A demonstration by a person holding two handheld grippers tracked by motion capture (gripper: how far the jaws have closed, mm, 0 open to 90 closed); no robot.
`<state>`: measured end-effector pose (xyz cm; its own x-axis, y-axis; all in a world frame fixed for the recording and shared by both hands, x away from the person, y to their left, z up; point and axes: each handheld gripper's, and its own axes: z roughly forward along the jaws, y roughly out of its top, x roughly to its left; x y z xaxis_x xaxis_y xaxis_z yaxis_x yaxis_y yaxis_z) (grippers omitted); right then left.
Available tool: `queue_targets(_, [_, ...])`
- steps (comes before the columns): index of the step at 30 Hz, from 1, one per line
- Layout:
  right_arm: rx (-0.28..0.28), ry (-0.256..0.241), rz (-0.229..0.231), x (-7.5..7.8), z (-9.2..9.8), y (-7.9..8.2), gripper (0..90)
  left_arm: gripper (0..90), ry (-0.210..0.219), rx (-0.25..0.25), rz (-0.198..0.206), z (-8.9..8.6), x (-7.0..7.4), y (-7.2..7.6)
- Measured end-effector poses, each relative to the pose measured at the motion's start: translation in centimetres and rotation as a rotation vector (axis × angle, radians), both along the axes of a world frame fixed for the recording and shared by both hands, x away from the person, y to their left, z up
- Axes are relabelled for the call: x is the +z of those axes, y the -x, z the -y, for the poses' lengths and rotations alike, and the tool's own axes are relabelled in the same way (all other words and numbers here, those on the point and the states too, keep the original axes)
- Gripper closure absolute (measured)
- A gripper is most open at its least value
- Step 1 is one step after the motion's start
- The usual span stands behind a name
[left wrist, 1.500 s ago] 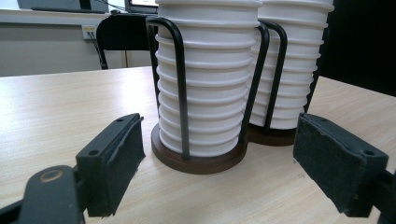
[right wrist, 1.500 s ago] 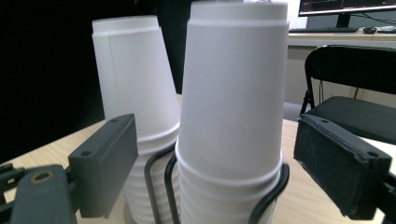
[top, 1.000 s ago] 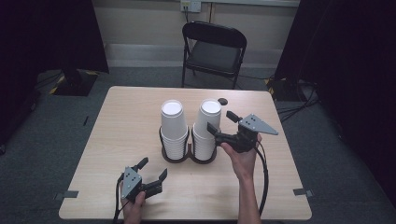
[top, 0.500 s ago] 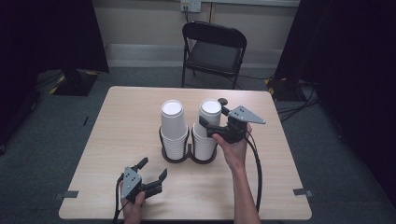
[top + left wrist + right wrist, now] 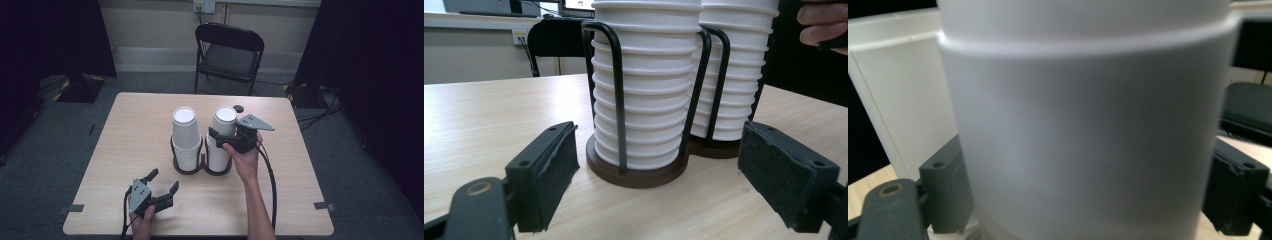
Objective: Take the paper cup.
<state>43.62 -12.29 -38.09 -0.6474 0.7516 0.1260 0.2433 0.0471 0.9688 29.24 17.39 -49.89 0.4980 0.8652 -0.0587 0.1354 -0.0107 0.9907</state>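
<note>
Two tall stacks of white paper cups stand in a black wire holder [image 5: 190,167] with round brown bases, mid-table: a left stack [image 5: 184,130] and a right stack [image 5: 224,120]. My right gripper [image 5: 221,132] is raised at the top of the right stack. It is open, with one jaw on each side of the top cup [image 5: 1088,125], which spans the whole gap. My left gripper [image 5: 164,181] rests low near the table's front edge, open and empty, and faces the holder's base [image 5: 634,175] and the left stack [image 5: 646,90].
The wooden table [image 5: 125,130] has free room to the left and right of the holder. A small black object [image 5: 239,108] lies behind the right stack. A black folding chair [image 5: 227,55] stands beyond the far edge. Cables trail from both grippers.
My right gripper has moved left and forward onto the top of the right stack, so its jaws now flank the top cup. The left gripper has stayed put.
</note>
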Motion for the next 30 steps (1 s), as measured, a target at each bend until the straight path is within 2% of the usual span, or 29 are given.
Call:
queue_targets(3, [-0.014, 0.025, -0.004, -0.23, -0.18, 0.03, 12.5, 16.0, -0.001, 0.0, 0.001, 0.0, 0.0, 0.01])
queue_targets(12, [-0.018, 0.042, -0.019, -0.47, -0.37, 0.08, 12.0, 16.0, -0.002, 0.0, 0.001, 0.02, 0.0, 0.02])
queue_targets(21, [-0.022, 0.081, -0.038, -0.33, -0.52, 0.01, 13.2, 16.0, -0.005, -0.002, 0.004, 0.05, 0.0, 0.04])
queue_targets(26, [-0.015, 0.075, -0.027, -0.26, -0.46, 0.05, 13.7, 16.0, -0.002, -0.002, 0.001, 0.07, -0.01, 0.04])
queue_targets(27, [-0.015, 0.066, -0.013, -0.14, -0.44, 0.15, 14.8, 16.0, -0.008, -0.003, 0.004, 0.04, 0.0, 0.03])
queue_targets(30, [-0.014, 0.072, -0.016, -0.08, -0.47, 0.17, 14.9, 16.0, -0.011, -0.003, 0.006, 0.04, 0.01, 0.03])
